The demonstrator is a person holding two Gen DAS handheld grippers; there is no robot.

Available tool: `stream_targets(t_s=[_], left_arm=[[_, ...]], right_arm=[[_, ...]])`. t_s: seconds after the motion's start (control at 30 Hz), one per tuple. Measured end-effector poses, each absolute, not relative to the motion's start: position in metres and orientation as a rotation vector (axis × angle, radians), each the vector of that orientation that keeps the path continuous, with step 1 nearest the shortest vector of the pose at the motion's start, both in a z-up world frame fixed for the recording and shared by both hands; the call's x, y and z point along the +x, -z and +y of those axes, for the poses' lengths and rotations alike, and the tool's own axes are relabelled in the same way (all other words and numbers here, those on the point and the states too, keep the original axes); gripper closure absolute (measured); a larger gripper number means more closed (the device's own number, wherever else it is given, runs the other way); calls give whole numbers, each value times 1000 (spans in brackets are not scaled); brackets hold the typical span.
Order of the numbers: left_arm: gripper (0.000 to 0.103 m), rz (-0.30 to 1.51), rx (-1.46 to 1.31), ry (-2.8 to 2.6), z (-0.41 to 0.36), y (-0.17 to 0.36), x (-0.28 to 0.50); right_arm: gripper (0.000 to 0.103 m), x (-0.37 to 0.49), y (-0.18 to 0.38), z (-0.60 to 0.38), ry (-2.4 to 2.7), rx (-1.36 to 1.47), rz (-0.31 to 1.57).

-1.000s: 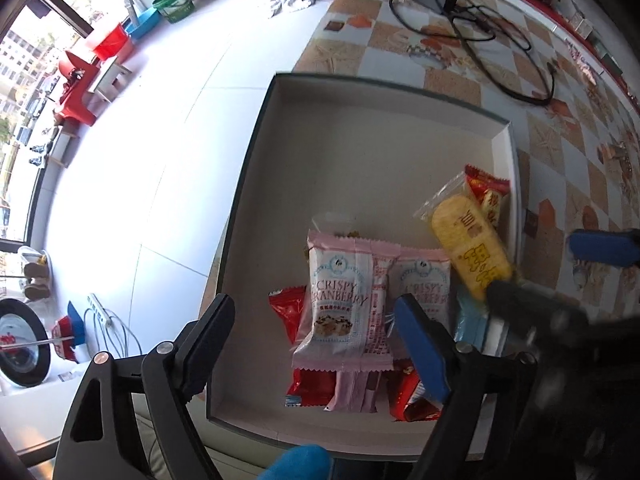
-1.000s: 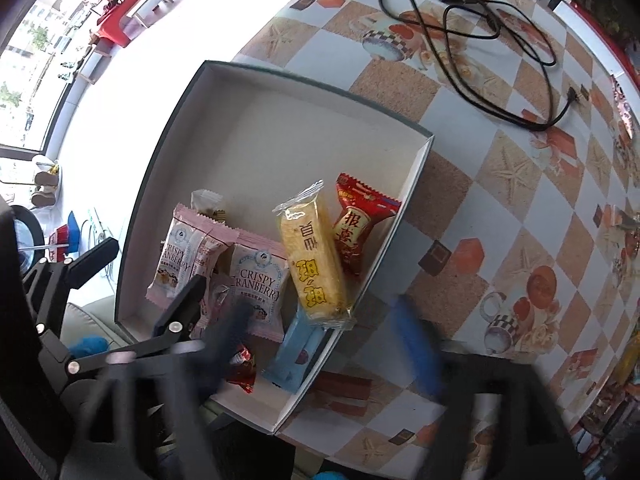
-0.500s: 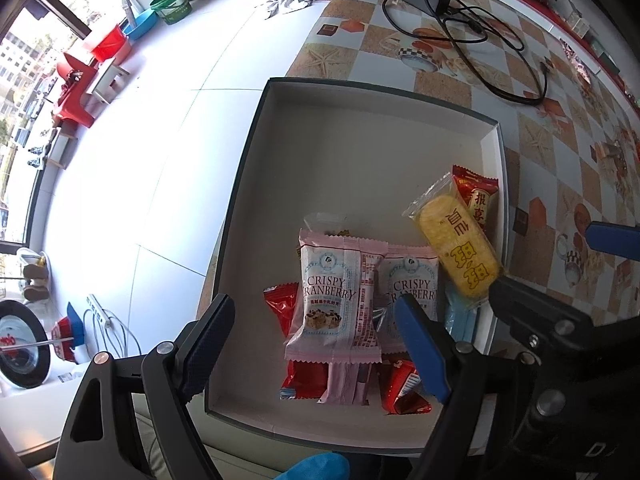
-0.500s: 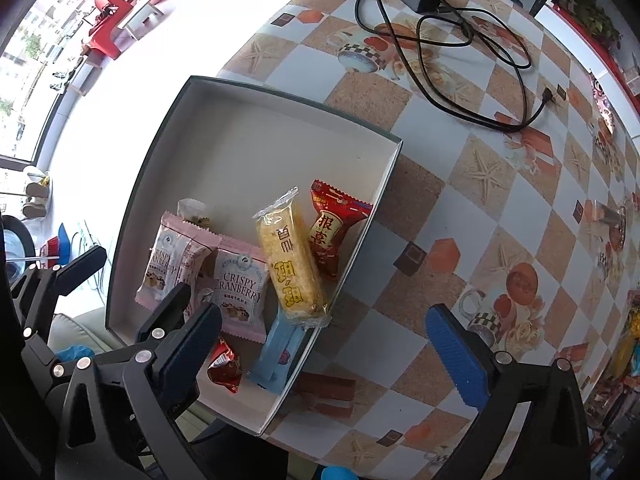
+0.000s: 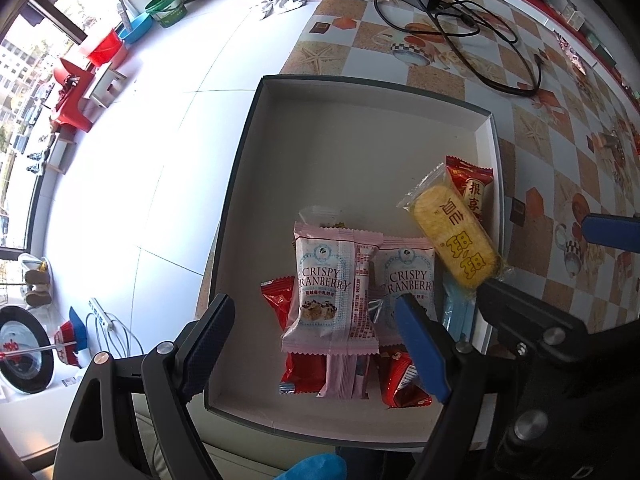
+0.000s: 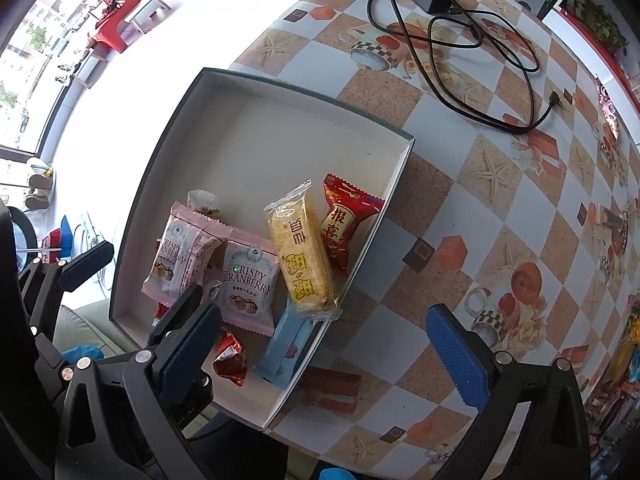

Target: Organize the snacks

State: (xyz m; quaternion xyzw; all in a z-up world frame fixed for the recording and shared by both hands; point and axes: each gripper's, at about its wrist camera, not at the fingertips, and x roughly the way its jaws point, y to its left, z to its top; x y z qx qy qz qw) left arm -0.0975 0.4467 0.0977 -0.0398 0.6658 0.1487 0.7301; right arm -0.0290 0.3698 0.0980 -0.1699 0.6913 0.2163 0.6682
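Two grippers were held over a shallow box point(image 5: 360, 152), jaws spread and empty: the left gripper point(image 5: 316, 344) above the packets, the right gripper point(image 6: 324, 348) astride the box's right wall. The box was set at the edge of a checkered tablecloth point(image 6: 500, 184), beside a white tiled floor point(image 5: 132, 168). Two pink cranberry packets point(image 5: 332, 280), one yellow bar point(image 6: 302, 256) laid lengthwise toward the far wall, and one red packet point(image 6: 344, 224) were counted, with a black cable point(image 6: 460, 40) beyond.
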Motion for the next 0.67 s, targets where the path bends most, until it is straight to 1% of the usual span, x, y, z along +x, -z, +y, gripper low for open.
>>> stream_targets(t_s=[0.53,0.67], left_arm=[[18,1472,-86,-332,445,-98,-99],[18,1426,-100,-328,446,-103,-101]], right_arm=[[0,-28,-100,371,-488,-380,1558],[0,-28,-100,370,-489,-380,1559]])
